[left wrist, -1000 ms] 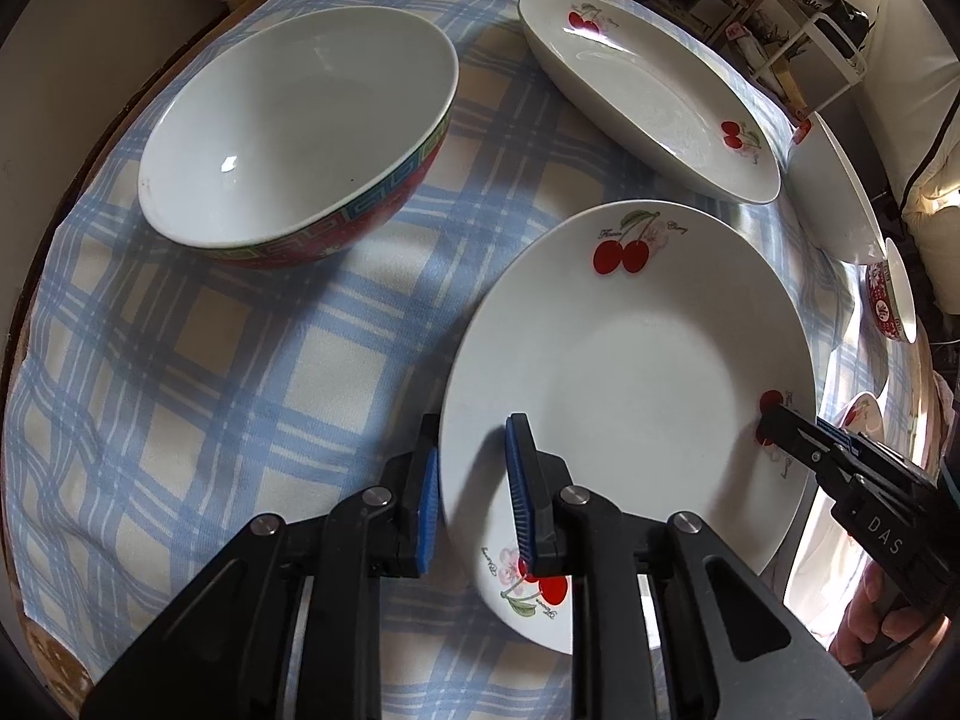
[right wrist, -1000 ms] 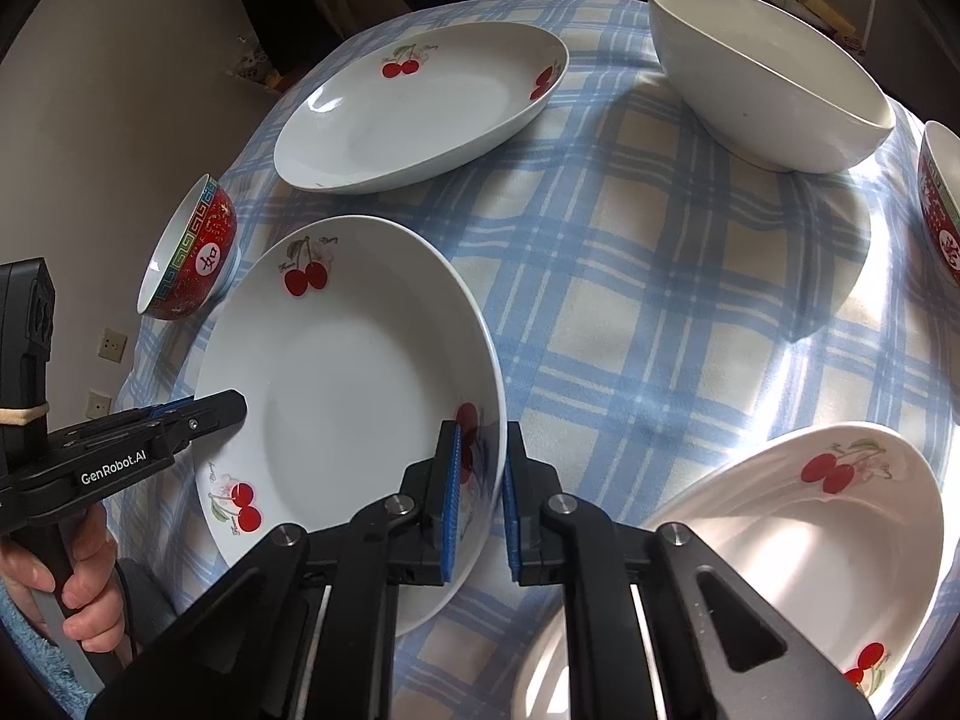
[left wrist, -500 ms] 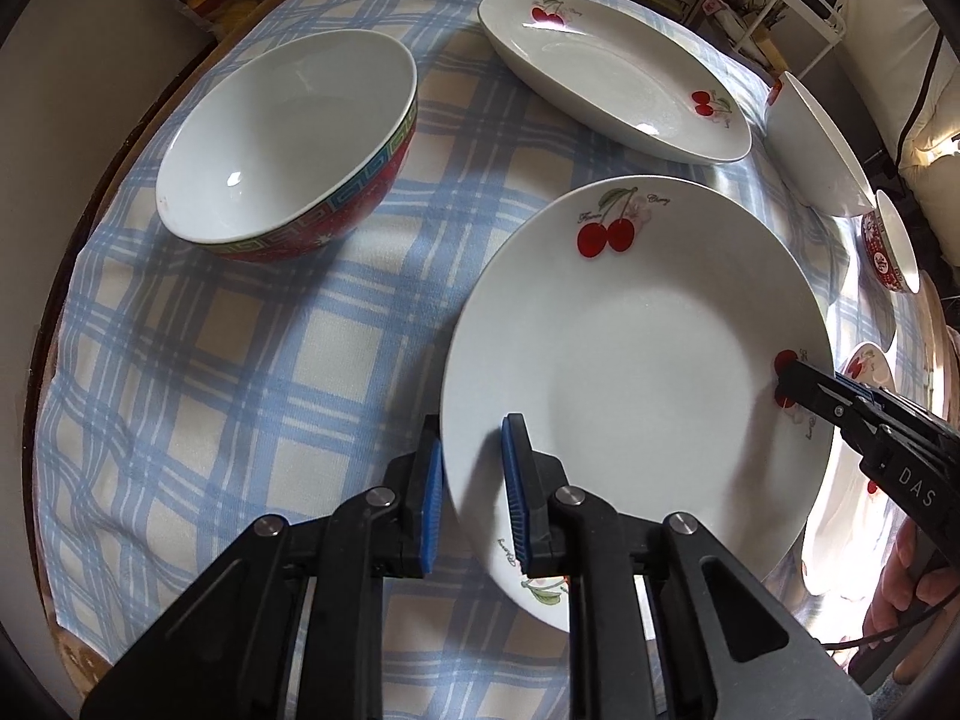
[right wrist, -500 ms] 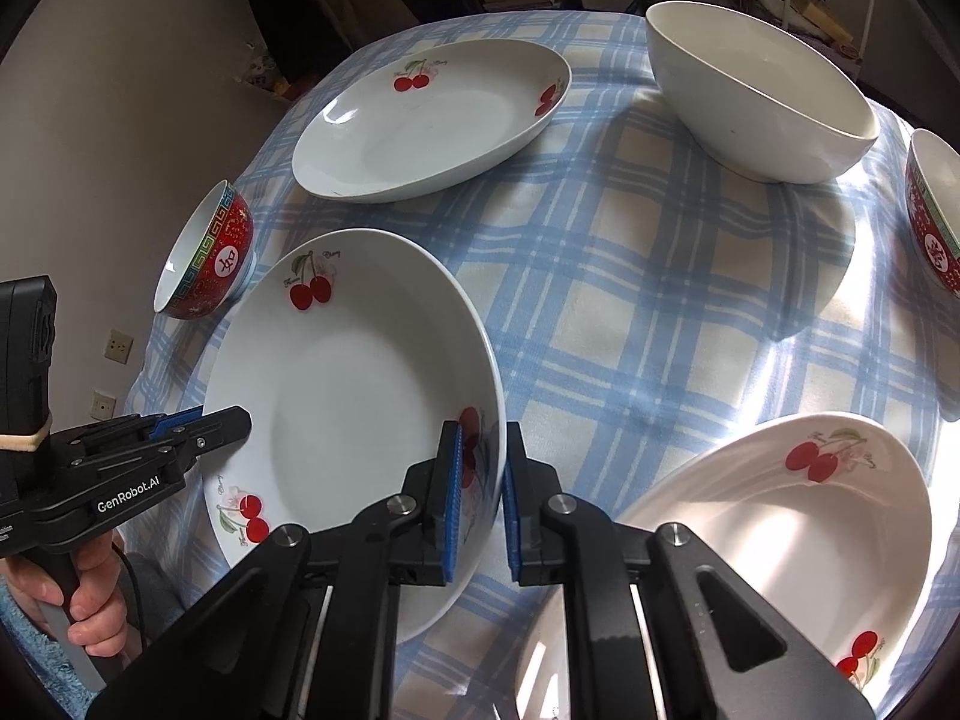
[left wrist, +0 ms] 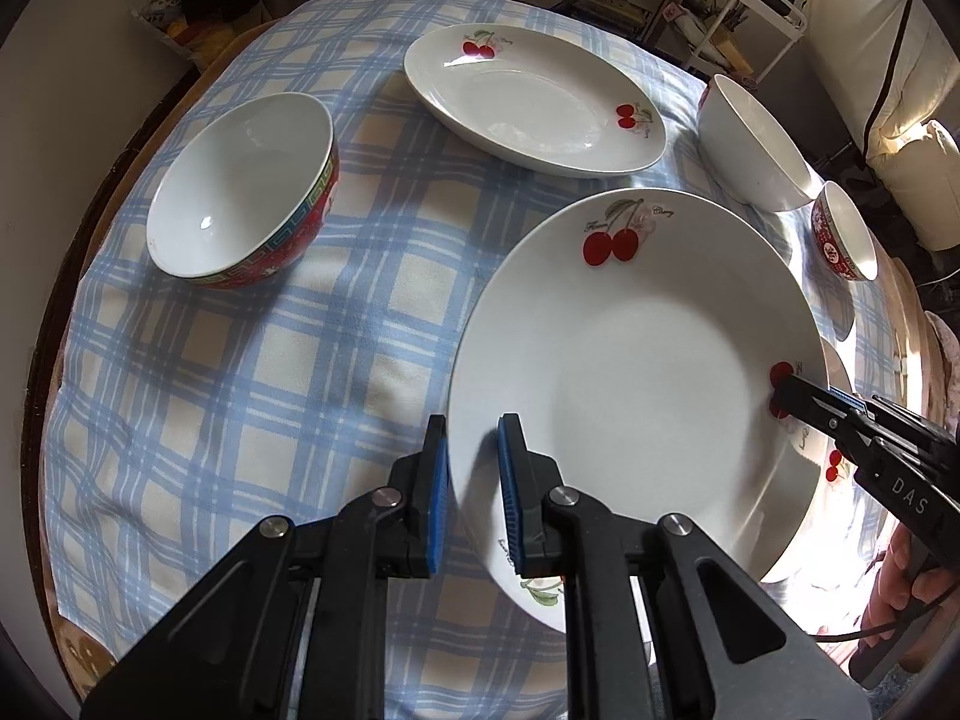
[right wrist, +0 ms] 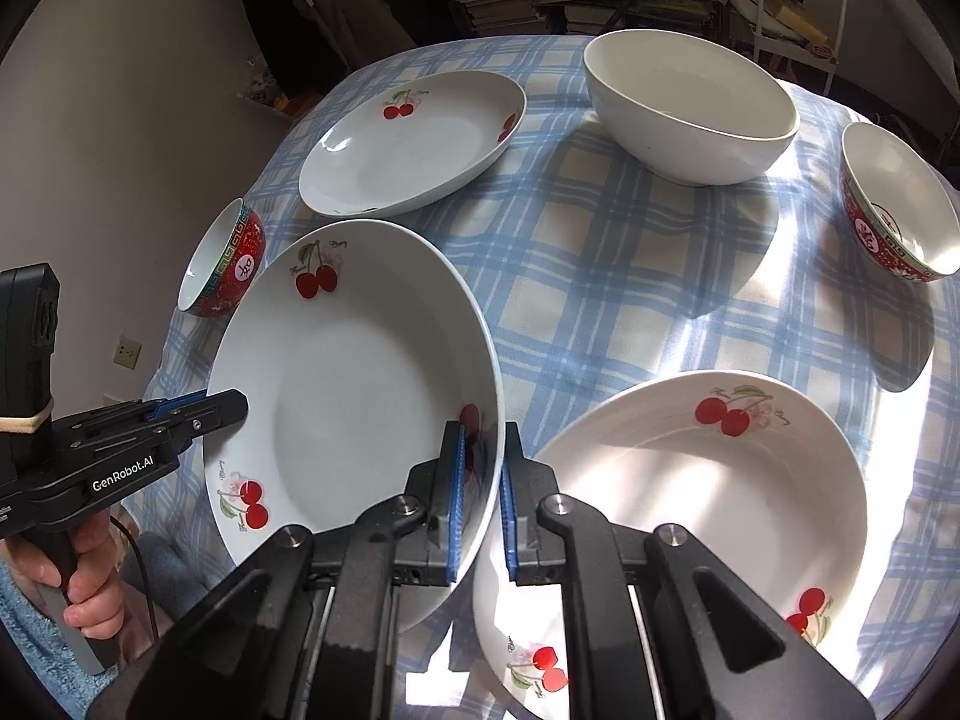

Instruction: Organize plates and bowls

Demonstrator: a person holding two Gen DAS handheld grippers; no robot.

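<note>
A white cherry-print plate hangs above the checked tablecloth, held at two opposite rims. My left gripper is shut on its near-left rim. My right gripper is shut on the other rim, and shows as a black tool at the right in the left wrist view. The left gripper enters from the left in the right wrist view. A second cherry plate lies on the cloth just right of the lifted plate. A third cherry plate sits farther back.
A red-and-teal patterned bowl stands at the left, a plain white bowl at the back, a small red bowl at the far right. Shelves and a white rack stand beyond the table. A hand grips the left tool.
Both grippers have risen with the cherry plate pinched between them, lifting it off the cloth; the table and other dishes look farther away. The left jaws have tightened on the rim.
</note>
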